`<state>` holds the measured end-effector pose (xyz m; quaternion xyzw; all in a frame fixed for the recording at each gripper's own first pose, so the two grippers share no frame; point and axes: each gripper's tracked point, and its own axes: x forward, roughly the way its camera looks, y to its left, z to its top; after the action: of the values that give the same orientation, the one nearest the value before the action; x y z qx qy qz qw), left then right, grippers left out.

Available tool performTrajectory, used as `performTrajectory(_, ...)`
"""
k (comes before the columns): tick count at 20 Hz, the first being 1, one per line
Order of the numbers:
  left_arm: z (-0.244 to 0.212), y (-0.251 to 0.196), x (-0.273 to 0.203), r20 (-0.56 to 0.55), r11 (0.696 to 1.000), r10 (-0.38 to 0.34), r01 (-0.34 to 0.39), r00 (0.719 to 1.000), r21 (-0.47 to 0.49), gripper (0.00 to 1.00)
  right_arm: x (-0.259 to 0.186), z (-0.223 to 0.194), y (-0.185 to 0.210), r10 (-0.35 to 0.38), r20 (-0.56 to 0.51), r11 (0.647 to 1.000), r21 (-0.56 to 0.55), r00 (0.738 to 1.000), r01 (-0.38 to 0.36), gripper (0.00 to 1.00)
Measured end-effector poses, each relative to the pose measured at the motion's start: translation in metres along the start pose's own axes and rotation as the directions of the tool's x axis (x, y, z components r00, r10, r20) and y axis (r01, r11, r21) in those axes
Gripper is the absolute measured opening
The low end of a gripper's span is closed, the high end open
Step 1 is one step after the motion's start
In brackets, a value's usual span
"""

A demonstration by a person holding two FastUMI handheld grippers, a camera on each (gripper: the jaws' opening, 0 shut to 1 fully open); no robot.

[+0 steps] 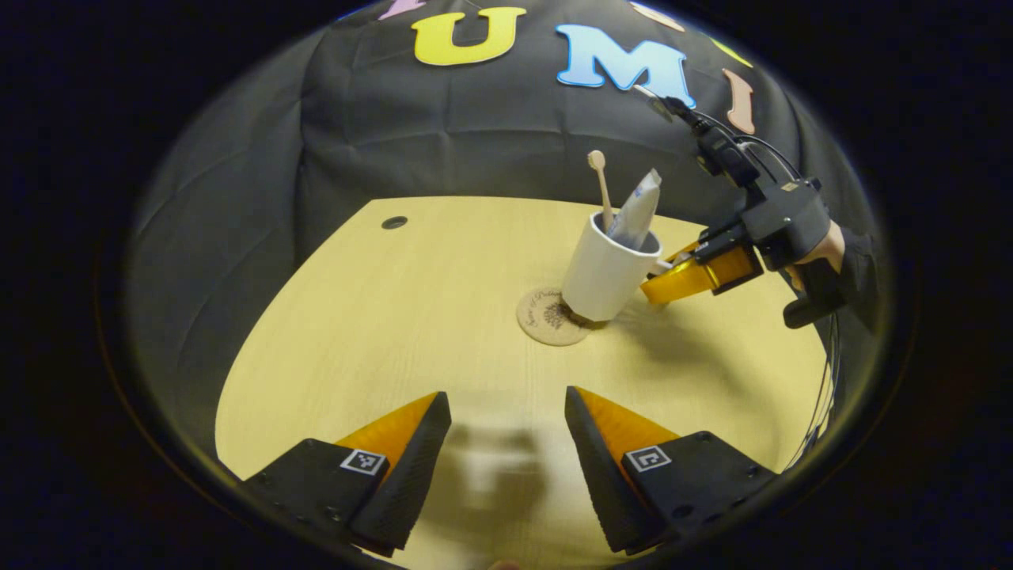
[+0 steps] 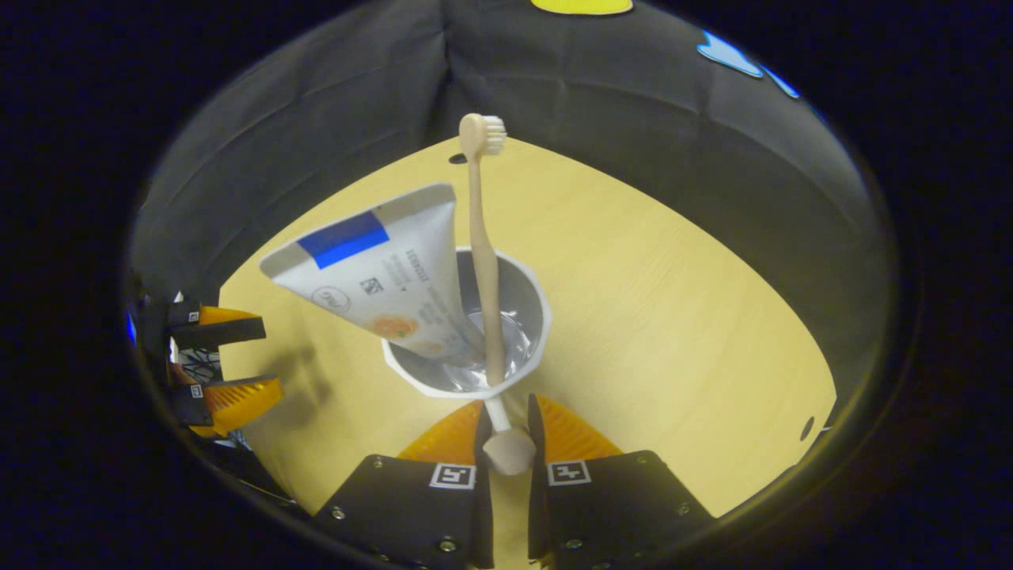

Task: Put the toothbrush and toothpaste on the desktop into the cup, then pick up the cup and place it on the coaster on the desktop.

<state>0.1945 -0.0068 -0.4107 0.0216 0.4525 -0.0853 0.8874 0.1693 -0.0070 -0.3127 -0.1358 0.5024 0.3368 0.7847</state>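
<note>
A white cup (image 1: 605,273) holds a wooden toothbrush (image 1: 601,186) and a toothpaste tube (image 1: 637,210). It leans left, with its base over the right edge of the round coaster (image 1: 546,317); I cannot tell whether it rests there. My right gripper (image 1: 655,286) reaches in from the right. In the right gripper view, my right gripper (image 2: 506,419) is shut on the cup's handle, just below the cup (image 2: 534,317), toothbrush (image 2: 483,261) and tube (image 2: 380,269). My left gripper (image 1: 506,412) stands open above the near table with nothing between its fingers; the left gripper (image 2: 273,358) also appears at far left.
The pale wooden table (image 1: 396,317) has a curved front edge and a small cable hole (image 1: 393,222) at the back left. A hand (image 1: 823,249) holds the right gripper, and cables (image 1: 823,396) hang at the table's right edge. The black cloth wall stands close behind.
</note>
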Motion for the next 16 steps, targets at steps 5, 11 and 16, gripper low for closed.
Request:
performTrajectory(5,-0.006,0.022,-0.008,-0.007,0.999,0.035,-0.035,0.999,-0.031,0.94,0.019,0.012,0.021,0.004,-0.028,0.999,-0.035,1.000,-0.005,0.18)
performTrajectory(11,-0.012,0.034,-0.013,-0.009,0.998,0.037,-0.037,0.999,-0.051,0.94,0.020,0.011,0.026,-0.016,-0.050,1.000,-0.022,0.999,0.015,0.20)
performTrajectory(16,-0.008,0.031,-0.011,0.002,0.999,0.015,-0.015,1.000,-0.040,0.94,0.011,0.018,0.024,-0.041,-0.020,0.999,-0.030,0.999,0.040,0.29)
